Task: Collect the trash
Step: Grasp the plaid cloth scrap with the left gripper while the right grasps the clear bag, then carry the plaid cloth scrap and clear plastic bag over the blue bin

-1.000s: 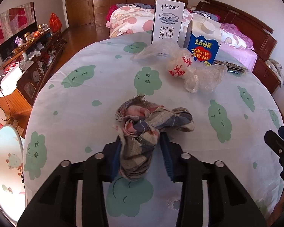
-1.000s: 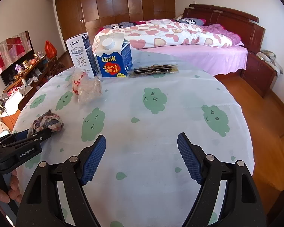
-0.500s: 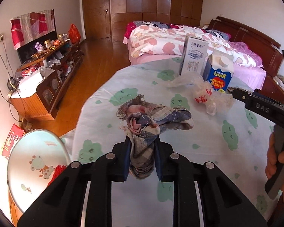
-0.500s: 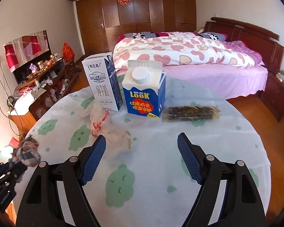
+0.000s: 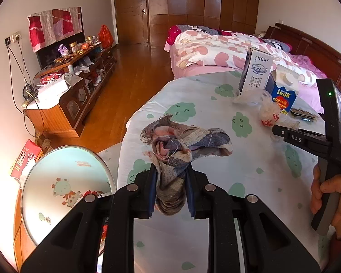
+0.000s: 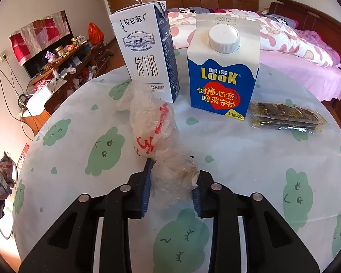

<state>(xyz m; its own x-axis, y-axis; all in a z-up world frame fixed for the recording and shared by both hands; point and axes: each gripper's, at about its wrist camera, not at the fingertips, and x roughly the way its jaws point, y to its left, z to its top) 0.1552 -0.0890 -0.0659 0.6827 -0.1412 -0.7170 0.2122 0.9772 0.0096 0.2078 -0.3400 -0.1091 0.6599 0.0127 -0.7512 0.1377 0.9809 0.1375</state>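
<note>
My left gripper (image 5: pixel 171 175) is shut on a frayed plaid rag (image 5: pixel 184 141) and holds it above the round table (image 5: pixel 216 104), near the table's left edge. The rag (image 6: pixel 2 177) also shows at the far left of the right wrist view. A crumpled clear plastic bag (image 6: pixel 152 122) with red print lies on the table in front of two cartons. My right gripper (image 6: pixel 173 177) has the bag's near end between its blue pads. Its jaws are closing and both pads press on the plastic.
A white milk carton (image 6: pixel 147 52) and a blue LOOK carton (image 6: pixel 222 79) stand just behind the bag, with dark foil packets (image 6: pixel 286 118) to their right. A round pale-blue disc with a bear print (image 5: pixel 63 193) sits below the table's left edge. A bed stands behind.
The left gripper lifted the rag off the table and carried it toward the left edge. The right gripper moved in toward the cartons and closed from wide open onto the plastic bag.
</note>
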